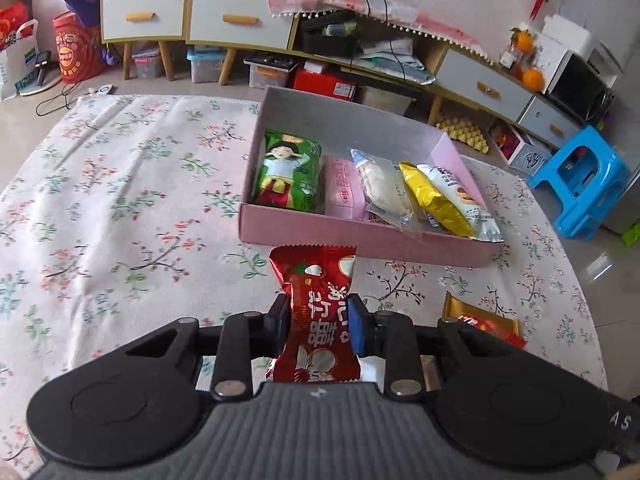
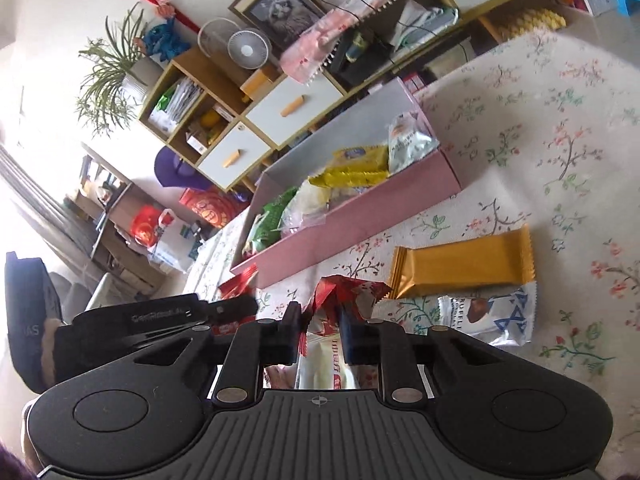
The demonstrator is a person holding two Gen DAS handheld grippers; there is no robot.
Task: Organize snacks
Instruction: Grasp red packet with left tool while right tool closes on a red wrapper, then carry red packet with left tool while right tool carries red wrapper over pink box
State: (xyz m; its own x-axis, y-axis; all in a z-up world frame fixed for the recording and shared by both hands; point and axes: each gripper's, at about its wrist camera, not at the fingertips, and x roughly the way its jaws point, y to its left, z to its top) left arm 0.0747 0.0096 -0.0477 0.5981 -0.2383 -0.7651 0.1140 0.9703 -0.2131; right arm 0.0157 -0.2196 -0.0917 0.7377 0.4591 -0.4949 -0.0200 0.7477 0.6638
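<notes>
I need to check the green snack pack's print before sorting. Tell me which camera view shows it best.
The left wrist view. There the green snack pack lies face-up at the left end of the pink box, its cartoon figure fully visible. In the right wrist view only a crumpled green edge shows above the box wall, partly hidden by other snacks.

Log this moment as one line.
left gripper: shut on red snack | right gripper: shut on red-white packet | pink box: partly filled

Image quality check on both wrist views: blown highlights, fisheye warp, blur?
Left wrist: even daylight, sharp on the red snack and pink box, shelving bowed by fisheye. Right wrist: window side upper left blown out, horizon tilted, red-and-white packet close to the lens soft, gold wrapper clear.
</notes>
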